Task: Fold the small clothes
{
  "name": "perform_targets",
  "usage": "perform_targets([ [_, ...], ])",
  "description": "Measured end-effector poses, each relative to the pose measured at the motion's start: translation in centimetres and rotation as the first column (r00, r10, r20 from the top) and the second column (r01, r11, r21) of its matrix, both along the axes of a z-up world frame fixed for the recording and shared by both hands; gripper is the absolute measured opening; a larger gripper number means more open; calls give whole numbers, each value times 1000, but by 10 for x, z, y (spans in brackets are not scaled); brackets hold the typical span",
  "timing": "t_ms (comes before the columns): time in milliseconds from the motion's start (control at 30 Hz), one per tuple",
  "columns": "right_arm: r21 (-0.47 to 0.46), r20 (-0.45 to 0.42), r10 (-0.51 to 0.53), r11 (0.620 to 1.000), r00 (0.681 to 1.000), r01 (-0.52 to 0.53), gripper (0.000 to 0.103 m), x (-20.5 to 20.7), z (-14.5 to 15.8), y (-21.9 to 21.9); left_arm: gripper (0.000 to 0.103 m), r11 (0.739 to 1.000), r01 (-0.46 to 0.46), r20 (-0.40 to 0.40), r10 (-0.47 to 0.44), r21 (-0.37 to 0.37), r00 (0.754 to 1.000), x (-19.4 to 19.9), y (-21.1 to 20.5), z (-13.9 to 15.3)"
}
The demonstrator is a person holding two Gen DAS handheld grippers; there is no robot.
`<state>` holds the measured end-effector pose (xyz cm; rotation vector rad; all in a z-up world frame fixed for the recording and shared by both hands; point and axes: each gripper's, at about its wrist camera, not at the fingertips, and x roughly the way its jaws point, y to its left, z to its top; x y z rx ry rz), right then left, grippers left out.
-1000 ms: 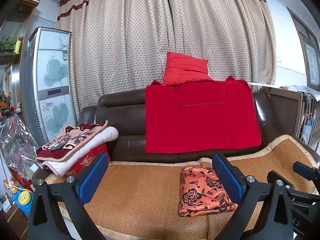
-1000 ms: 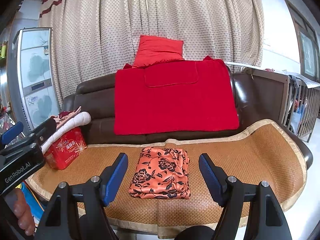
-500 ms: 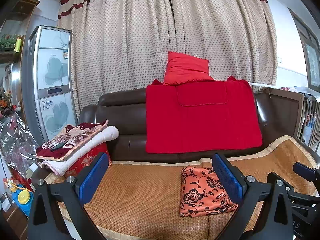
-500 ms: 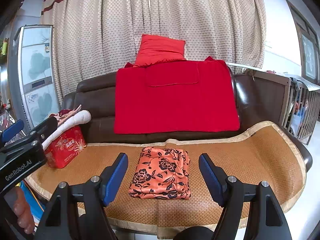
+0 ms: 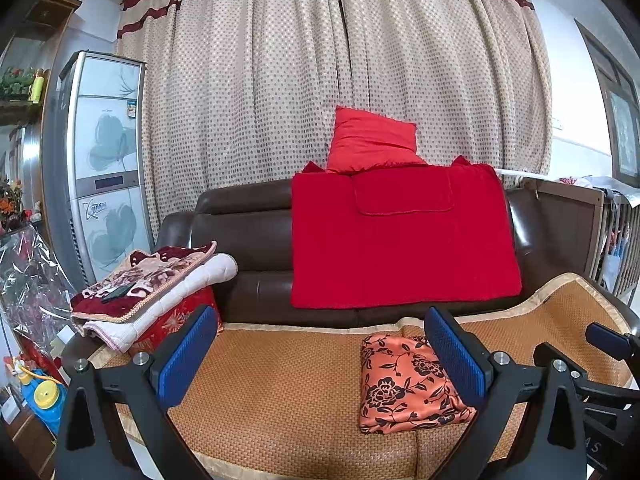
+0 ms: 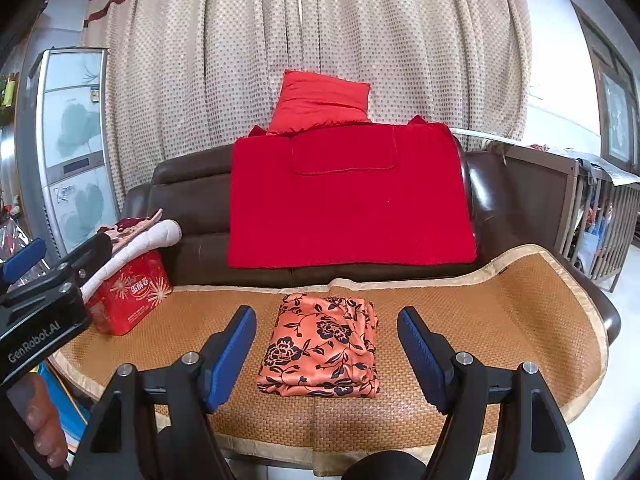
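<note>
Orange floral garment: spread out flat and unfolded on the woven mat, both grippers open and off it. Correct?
Not quite. The orange floral garment is already folded into a compact rectangle, its layered edges visible in the right wrist view. The rest holds: it lies on the woven mat, with the right gripper and left gripper open and off it.

Left tongs: jaws wide apart, empty, pointing slightly downward.
Right tongs: jaws wide apart, empty, tilted a little lower.
Hand: grips left handle.
</note>
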<state>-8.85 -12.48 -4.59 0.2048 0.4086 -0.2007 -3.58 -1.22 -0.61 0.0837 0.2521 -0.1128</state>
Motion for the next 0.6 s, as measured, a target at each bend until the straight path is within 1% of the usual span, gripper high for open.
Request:
perform_targets([
  [333,-26,-17,-12,1000,1000,12,77,2,3,7,103,1000,10,8,-10,-18,1000,2,9,-1],
  [600,-20,-41,-12,1000,999,11,77,11,-3,11,103,1000,-4,-4,4,-19,1000,12,14,-7],
])
